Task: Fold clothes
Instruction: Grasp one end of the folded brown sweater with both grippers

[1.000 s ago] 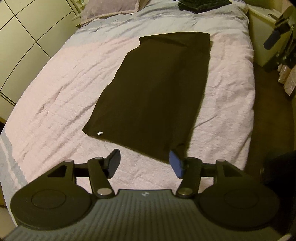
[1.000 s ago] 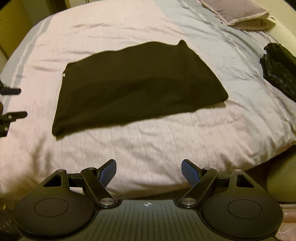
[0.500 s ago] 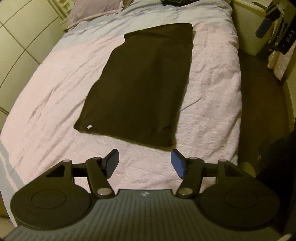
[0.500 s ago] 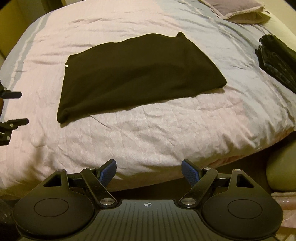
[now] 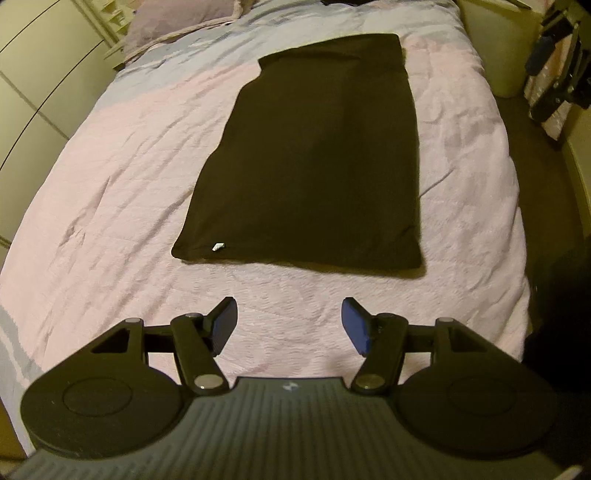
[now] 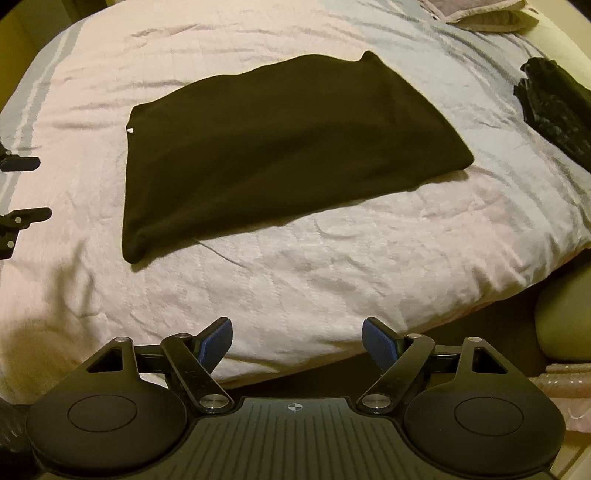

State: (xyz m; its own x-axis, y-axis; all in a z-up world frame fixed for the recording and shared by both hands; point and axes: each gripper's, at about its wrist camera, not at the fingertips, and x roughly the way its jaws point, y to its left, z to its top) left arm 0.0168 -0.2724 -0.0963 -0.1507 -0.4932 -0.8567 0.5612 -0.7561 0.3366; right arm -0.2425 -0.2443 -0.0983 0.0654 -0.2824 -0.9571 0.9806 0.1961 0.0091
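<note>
A black garment [image 5: 317, 158] lies flat on the pink bed cover [image 5: 110, 206], folded into a long rectangle, with a small white tag [image 5: 218, 246] near its close left corner. My left gripper [image 5: 289, 325] hovers open over the cover just short of the garment's near short edge, nothing between its blue pads. In the right wrist view the same garment [image 6: 288, 147] lies across the bed. My right gripper [image 6: 297, 341] is open and empty near the bed's side edge, well short of the garment's long edge. The left gripper's fingers [image 6: 22, 184] show at that view's left border.
A second dark garment [image 6: 554, 110] lies bunched at the bed's far right in the right wrist view. A pillow [image 5: 177, 22] rests at the head of the bed. Cupboard doors [image 5: 37, 74] run along one side, and a pale bin [image 5: 495, 44] stands on the other.
Both views have shifted: the left gripper swung to face the garment's short edge squarely, and the garment sits higher and nearer the right gripper's view. Both grippers stayed open and empty.
</note>
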